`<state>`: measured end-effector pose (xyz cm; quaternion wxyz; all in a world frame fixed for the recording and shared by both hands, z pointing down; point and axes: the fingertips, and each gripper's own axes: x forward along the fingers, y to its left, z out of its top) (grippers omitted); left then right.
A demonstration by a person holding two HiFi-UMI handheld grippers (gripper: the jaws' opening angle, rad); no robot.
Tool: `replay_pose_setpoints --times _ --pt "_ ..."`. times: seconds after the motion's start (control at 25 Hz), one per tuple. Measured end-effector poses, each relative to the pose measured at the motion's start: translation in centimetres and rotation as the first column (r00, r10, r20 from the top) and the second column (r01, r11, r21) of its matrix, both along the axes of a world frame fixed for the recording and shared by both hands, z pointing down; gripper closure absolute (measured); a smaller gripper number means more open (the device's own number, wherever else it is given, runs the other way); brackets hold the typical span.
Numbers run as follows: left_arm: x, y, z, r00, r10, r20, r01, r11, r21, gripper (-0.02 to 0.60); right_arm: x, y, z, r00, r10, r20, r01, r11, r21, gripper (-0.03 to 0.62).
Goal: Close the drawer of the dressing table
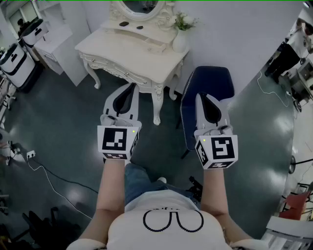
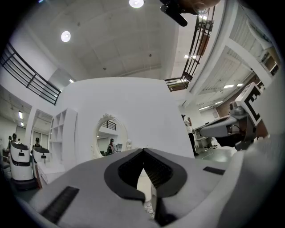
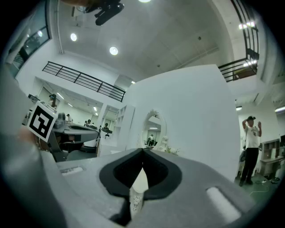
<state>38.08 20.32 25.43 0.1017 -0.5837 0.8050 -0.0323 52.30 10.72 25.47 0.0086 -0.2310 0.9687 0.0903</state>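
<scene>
The cream dressing table (image 1: pixel 122 51) with an oval mirror (image 1: pixel 142 7) stands at the top of the head view. A small drawer (image 1: pixel 155 47) in the low unit under the mirror seems to stick out a little. Both grippers hang in the air short of the table, pointing toward it. My left gripper (image 1: pixel 131 86) is shut and holds nothing; in its own view the left gripper (image 2: pixel 143 150) has its tips touching below the mirror (image 2: pixel 109 133). My right gripper (image 1: pixel 201 96) is likewise shut and empty, as the right gripper (image 3: pixel 142 150) shows in the right gripper view.
A dark blue chair (image 1: pixel 208 93) stands right of the table, under my right gripper. A white vase with flowers (image 1: pixel 180 40) sits on the table's right corner. White cabinets (image 1: pixel 54 44) and wheeled machines (image 1: pixel 14 61) are at the left, cables (image 1: pixel 44 171) lie on the floor, and a person (image 3: pixel 251 147) stands far right.
</scene>
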Motion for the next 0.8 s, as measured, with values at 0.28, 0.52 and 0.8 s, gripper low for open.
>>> replay_pose_setpoints --times 0.28,0.52,0.8 --pt "-0.5 -1.1 -0.2 1.000 0.006 -0.009 -0.006 1.000 0.023 0.583 0.1 -0.9 -0.1 1.000 0.019 -0.004 -0.019 1.000 0.012 0.592" --pt "-4.1 -2.4 0.6 0.999 0.005 -0.035 -0.004 0.999 0.032 0.583 -3.1 -2.0 0.2 1.000 0.012 -0.004 -0.012 1.000 0.010 0.591" --pt "-12.6 -3.9 1.0 0.998 0.010 -0.056 -0.008 0.999 0.040 0.583 -11.2 -3.6 0.7 1.000 0.020 -0.020 -0.020 1.000 0.009 0.591"
